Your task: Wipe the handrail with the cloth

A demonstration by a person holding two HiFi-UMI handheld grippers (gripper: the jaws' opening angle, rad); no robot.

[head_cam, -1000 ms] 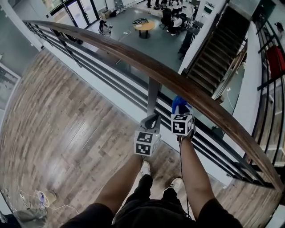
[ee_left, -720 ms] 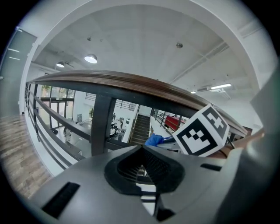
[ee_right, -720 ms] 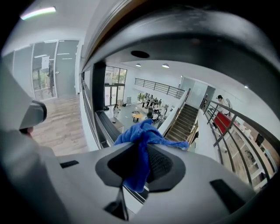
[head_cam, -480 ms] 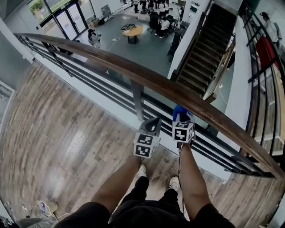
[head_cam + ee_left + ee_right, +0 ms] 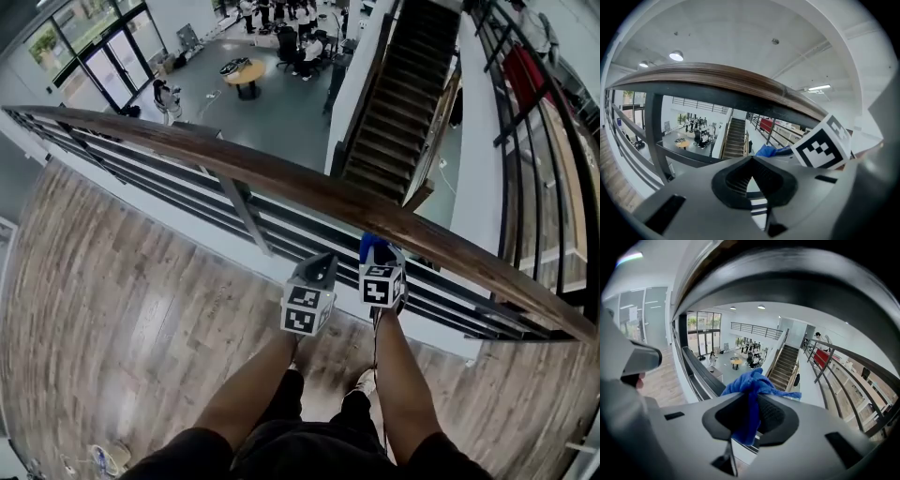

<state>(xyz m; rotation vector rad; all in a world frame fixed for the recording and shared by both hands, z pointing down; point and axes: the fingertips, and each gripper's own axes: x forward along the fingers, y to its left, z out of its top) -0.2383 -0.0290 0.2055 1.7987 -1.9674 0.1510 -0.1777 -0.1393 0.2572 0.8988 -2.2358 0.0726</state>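
"Gripping anything on the right?"

"Yes. The right gripper (image 5: pixel 750 414) is clenched on the blue cloth (image 5: pixel 751 386), which is bunched between its jaws close under the wooden handrail (image 5: pixel 281 180). I cannot tell whether they touch."

"And the left gripper (image 5: pixel 750 171)?"

"Jaws pressed together, nothing between them, just beside the right one, below the rail."

Wood floor (image 5: pixel 112 309) underfoot; at twelve o'clock a staircase (image 5: pixel 394 112) descends to a lower hall, round table (image 5: pixel 246 71) at eleven, glass doors (image 5: pixel 103 61) at ten.
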